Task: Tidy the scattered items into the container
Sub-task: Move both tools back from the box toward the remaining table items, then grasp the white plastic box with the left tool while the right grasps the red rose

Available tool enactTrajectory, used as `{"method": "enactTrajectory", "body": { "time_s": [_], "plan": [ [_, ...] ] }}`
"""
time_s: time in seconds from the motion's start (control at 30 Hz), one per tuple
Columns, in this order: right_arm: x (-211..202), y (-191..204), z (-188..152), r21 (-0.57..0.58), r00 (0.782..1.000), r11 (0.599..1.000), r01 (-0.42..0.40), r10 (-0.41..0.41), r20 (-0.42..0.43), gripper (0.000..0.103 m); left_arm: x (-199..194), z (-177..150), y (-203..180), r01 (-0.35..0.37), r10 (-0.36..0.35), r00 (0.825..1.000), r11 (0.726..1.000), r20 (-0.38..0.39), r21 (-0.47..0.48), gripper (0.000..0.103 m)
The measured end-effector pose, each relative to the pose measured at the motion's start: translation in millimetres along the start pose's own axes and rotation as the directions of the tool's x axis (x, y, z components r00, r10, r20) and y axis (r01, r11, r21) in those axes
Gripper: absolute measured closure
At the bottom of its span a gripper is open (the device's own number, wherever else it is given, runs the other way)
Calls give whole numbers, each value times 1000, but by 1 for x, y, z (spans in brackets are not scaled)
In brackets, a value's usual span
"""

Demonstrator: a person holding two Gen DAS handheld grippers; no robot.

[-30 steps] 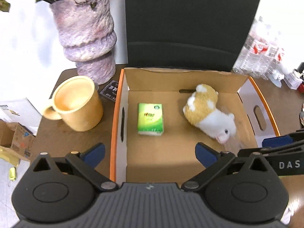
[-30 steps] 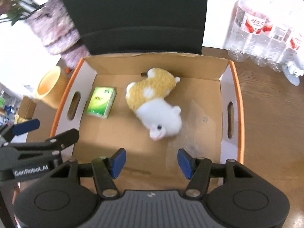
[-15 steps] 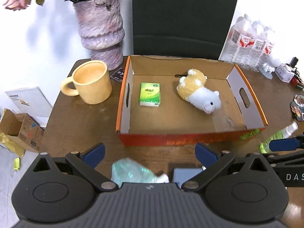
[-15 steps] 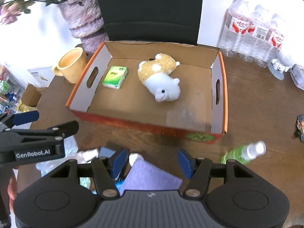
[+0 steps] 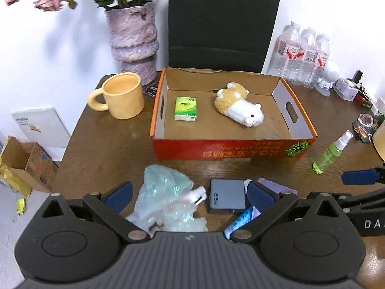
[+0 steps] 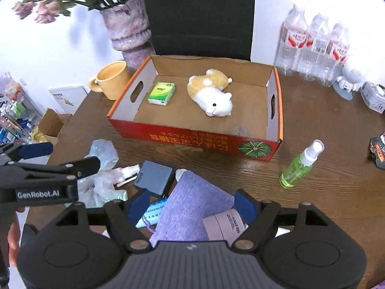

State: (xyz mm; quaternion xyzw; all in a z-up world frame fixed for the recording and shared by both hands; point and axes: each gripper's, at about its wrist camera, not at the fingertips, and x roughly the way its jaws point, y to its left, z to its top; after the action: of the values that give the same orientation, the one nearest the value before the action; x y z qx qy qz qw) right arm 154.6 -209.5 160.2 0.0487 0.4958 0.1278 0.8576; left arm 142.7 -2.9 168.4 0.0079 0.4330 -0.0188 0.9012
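On the round brown wooden table (image 5: pixel 103 149) the shallow red-and-orange cardboard box (image 5: pixel 231 148) sits towards the far side, already holding a green tissue packet (image 5: pixel 185 108) by its left wall and a tan-and-white plush hamster (image 5: pixel 238 108) lying near the middle, with bare cardboard floor along the right side and front. The left gripper (image 5: pixel 190 192) hangs spread wide, holding nothing, above the near-edge clutter: a crumpled clear plastic bag (image 5: pixel 166 197) and, just beside it, a flat grey square case (image 5: pixel 227 196). The right gripper (image 6: pixel 191 203) is likewise parted and empty (its blue pads straddle a folded lavender cloth (image 6: pixel 192 207) without pinching it), with a pale pink tube (image 6: pixel 226 224) and a blue-white tube (image 6: pixel 151 213) tucked beside the cloth. A green spray bottle (image 6: pixel 300 166) lies alone to the right, well apart from the pile, with open tabletop around it. A yellow ceramic mug (image 5: pixel 120 95) stands left of the box, close to the table's rim.
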Motion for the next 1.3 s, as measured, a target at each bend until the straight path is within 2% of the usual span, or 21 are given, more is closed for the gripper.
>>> {"method": "enactTrajectory", "body": {
  "time_s": [0.1,0.2,0.27,0.33,0.4,0.47,0.5,0.57,0.7,0.87,0.93,1.1,1.23,1.3],
  "plan": [
    [-9,3,-18,-10,999,1000,-1,2,40,26,-16,-21,-5,2,-4,997,1000,79,24,0],
    [-21,11,-44,-69,992,998,14,-5,127,26,-31,-44,-13,-6,-5,989,998,151,70,0],
    [-28,19,-65,-116,983,993,28,-6,186,24,-40,-62,-13,1,-15,978,998,206,68,0],
    [-33,23,-87,-141,970,990,23,12,245,24,-47,-81,-10,20,-30,967,999,251,45,0],
    [-37,25,-118,-156,945,987,42,11,326,23,-53,-111,-4,37,-37,954,999,297,6,0],
    [-40,27,-148,-169,915,984,62,12,402,23,-55,-148,2,74,-59,930,997,363,-27,0],
    [-36,29,-159,-176,911,982,68,11,413,23,-55,-169,4,91,-74,917,996,392,-24,0],
    [-26,33,-180,-189,900,979,81,9,435,23,-48,-201,6,81,-63,909,996,413,-26,0],
    [-8,40,-224,-214,879,971,109,7,478,24,-27,-239,3,-24,24,920,1000,392,-4,0],
    [16,50,-278,-242,851,960,141,8,526,24,-12,-251,0,-29,12,928,999,373,40,0],
    [24,50,-280,-231,877,968,98,26,480,24,-7,-253,-2,-19,-5,936,998,352,65,0],
    [41,44,-276,-197,896,976,97,1,444,23,4,-252,-11,-37,4,951,994,310,100,0],
    [40,38,-277,-153,889,984,87,-8,459,22,8,-253,-17,-22,-12,958,993,287,115,0],
    [34,36,-283,-146,871,983,113,-27,490,22,8,-254,-20,-6,-29,958,993,286,121,0]
  ]
}}
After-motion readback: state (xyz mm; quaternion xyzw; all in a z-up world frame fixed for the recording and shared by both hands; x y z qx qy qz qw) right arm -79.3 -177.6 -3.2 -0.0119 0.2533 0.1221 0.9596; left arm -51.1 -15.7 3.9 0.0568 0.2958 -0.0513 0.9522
